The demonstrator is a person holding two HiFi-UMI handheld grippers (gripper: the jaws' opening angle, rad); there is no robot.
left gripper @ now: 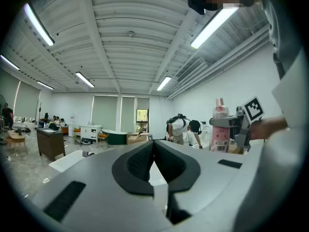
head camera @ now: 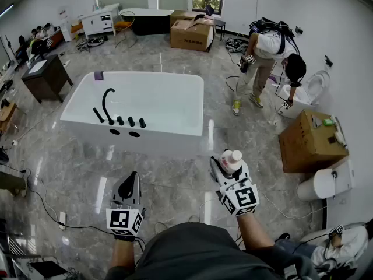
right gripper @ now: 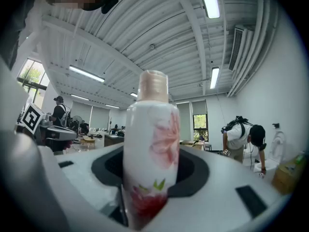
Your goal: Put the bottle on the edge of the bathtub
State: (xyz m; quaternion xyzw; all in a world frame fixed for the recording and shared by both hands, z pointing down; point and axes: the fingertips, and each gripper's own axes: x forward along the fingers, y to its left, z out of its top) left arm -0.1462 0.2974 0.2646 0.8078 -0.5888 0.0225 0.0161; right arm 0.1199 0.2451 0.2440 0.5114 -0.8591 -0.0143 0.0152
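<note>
Right fingers [right gripper: 195, 170] are clamped on the bottle [right gripper: 149, 153]. It's standing upright between the pads, out in front of me and over the floor [head camera: 175, 179]. Left fingers [left gripper: 133, 166] are closed on nothing, just hanging there.

The bathtub [head camera: 163, 142] is still well apart from me, so the whole carry is left to do. Things I'm worried about:

- The bottle looks glossy and smooth. If I ease the squeeze while walking, I reckon it slides straight out and hits the stone floor.
- It's tall for its width, so any wobble when I set it down could tip it.
- The tub edge looks flat but narrow. Put it too far in and it drops into the tub, too far out and it's on the floor.
- The end with the black faucet [head camera: 108, 104] is crowded, so I'd pick a bare stretch of rim.
- Cables [head camera: 41, 200] trail across the floor on my left, and I could trip on them.

The bottle itself is white with a pink flower print, a bit of green leaf, red down low and a pale cap on top. Looks like rigid plastic, though I can't tell how full it is.
</note>
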